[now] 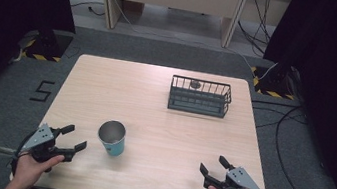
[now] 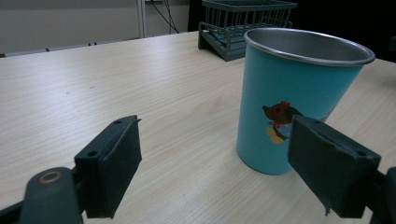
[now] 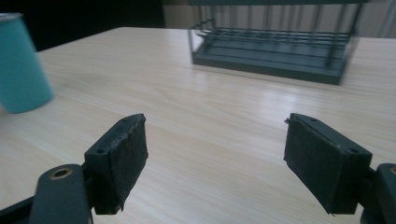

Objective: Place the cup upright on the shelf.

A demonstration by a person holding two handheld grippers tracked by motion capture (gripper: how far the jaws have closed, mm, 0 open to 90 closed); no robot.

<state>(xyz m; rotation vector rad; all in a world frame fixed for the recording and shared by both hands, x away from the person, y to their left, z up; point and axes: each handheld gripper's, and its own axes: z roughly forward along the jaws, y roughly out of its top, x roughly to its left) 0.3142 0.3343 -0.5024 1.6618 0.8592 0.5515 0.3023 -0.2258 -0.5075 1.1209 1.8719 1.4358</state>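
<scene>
Cup [image 1: 112,137]: teal, metal-rimmed, upright on the near-left part of the table [image 1: 154,107], axis vertical, mouth up. Left gripper [image 1: 72,137]: nearest tool, just beside the cup, jaws spread, nothing between them; cup lies ahead and toward its right jaw. Right gripper [image 1: 211,165]: near edge, well apart from the cup, jaws spread, empty. Wire basket [image 1: 200,96]: far right, holding a small dark item, possibly a lid.

Your right gripper [image 3: 215,158] sits with jaws spread wide over the wooden table [image 3: 210,107], teal cup [image 3: 21,65] far left, dark wire basket [image 3: 275,46] ahead.
</scene>
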